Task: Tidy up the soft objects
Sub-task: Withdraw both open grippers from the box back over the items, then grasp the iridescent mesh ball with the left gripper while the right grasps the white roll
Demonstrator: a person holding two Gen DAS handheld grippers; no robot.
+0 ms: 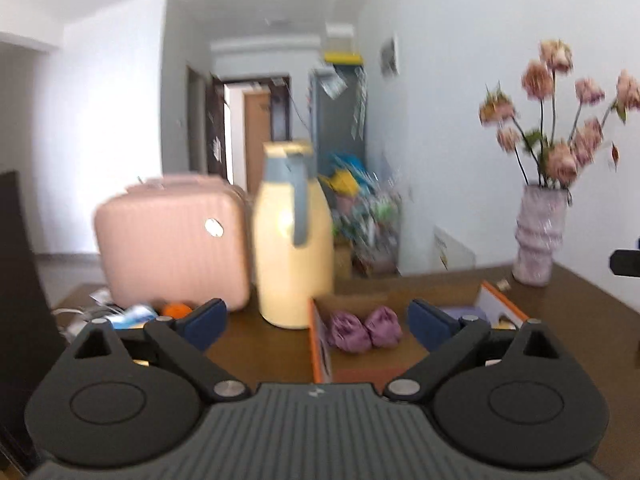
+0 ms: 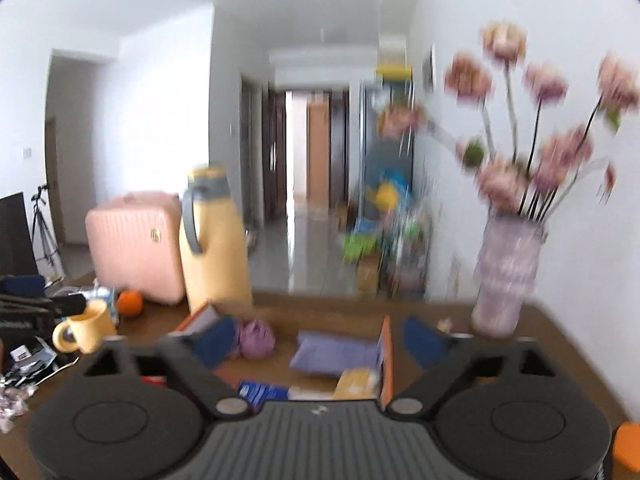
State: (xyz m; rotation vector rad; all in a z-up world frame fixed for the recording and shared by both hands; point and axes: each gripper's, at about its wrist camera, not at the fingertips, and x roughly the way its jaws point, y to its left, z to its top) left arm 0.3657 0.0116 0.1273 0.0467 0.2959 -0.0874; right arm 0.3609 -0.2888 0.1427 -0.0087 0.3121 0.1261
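An open cardboard box with orange edges (image 1: pixel 320 344) stands on the brown table. Two rolled purple soft bundles (image 1: pixel 362 330) lie inside it. In the right wrist view the box (image 2: pixel 386 360) also holds one visible purple bundle (image 2: pixel 258 338), a folded lavender cloth (image 2: pixel 334 354), a blue packet (image 2: pixel 262 392) and a yellow item (image 2: pixel 356 384). My left gripper (image 1: pixel 318 320) is open and empty above the box's near side. My right gripper (image 2: pixel 320 340) is open and empty above the box. Both views are blurred.
A cream jug with a grey handle (image 1: pixel 294 240) and a pink case (image 1: pixel 172 244) stand behind the box. A vase of pink flowers (image 1: pixel 538 236) stands at the right near the wall. A yellow mug (image 2: pixel 86 330), an orange (image 2: pixel 130 303) and clutter lie at the left.
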